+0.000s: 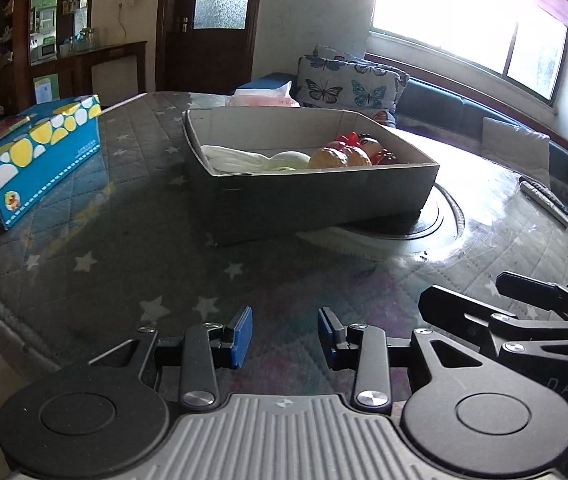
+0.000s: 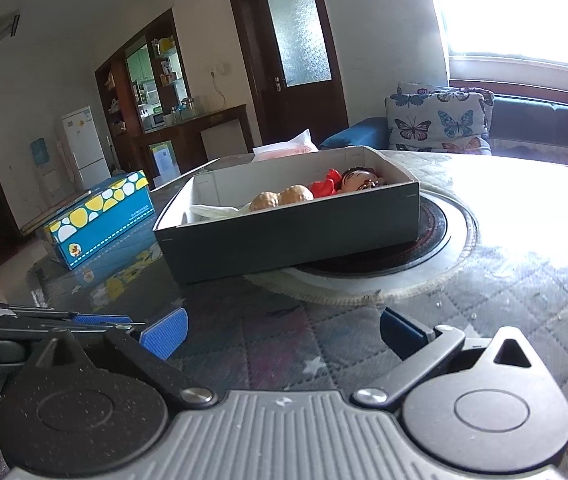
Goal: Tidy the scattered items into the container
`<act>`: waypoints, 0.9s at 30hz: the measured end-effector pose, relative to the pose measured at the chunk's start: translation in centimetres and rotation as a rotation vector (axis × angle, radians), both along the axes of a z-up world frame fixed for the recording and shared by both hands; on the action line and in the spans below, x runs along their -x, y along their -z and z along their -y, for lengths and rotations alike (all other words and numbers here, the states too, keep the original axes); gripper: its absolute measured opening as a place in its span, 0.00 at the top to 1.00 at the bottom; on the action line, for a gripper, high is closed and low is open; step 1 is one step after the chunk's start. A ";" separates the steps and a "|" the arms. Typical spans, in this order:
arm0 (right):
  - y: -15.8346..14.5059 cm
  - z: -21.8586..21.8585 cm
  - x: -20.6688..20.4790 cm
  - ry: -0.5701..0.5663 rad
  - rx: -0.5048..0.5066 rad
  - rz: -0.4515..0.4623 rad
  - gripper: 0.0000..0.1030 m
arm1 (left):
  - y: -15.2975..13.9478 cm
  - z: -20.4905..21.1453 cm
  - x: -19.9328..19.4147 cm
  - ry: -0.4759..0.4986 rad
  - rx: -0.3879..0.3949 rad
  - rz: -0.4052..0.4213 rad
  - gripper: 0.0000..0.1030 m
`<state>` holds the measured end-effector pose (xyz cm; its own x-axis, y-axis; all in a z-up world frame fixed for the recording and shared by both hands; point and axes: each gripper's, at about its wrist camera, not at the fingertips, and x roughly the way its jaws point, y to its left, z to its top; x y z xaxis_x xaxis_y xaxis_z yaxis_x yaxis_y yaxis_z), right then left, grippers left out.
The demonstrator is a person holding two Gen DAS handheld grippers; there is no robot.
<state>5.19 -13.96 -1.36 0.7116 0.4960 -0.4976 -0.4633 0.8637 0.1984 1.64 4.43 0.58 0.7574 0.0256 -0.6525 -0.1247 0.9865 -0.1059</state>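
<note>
A dark cardboard box (image 1: 308, 196) (image 2: 284, 236) stands on the table, part of it over a round black hotplate (image 2: 424, 248). Inside lie a white cloth (image 1: 243, 158), two walnuts (image 2: 284, 198), and a red-dressed doll (image 2: 360, 180). My left gripper (image 1: 284, 336) is open and empty, low over the table near its front edge, well short of the box. My right gripper (image 2: 284, 332) is open wide and empty, also short of the box. The right gripper shows in the left wrist view (image 1: 532, 312), and the left one in the right wrist view (image 2: 95, 320).
A blue tissue box with yellow and white spots (image 1: 31, 160) (image 2: 99, 220) lies left of the box. A remote control (image 1: 544, 198) lies at the right. A plastic bag (image 1: 267, 94) sits behind the box. The table carries a quilted star-patterned cover (image 1: 123, 248).
</note>
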 end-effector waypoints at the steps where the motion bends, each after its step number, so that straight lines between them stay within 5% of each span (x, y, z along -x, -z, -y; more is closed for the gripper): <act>1: -0.1 0.0 0.3 -0.002 0.003 0.003 0.00 | -0.1 0.0 0.2 -0.002 -0.006 0.003 0.63; 27: -2.9 1.2 7.1 0.031 -0.004 0.131 0.00 | -0.8 0.6 5.2 -0.006 -0.019 0.051 0.62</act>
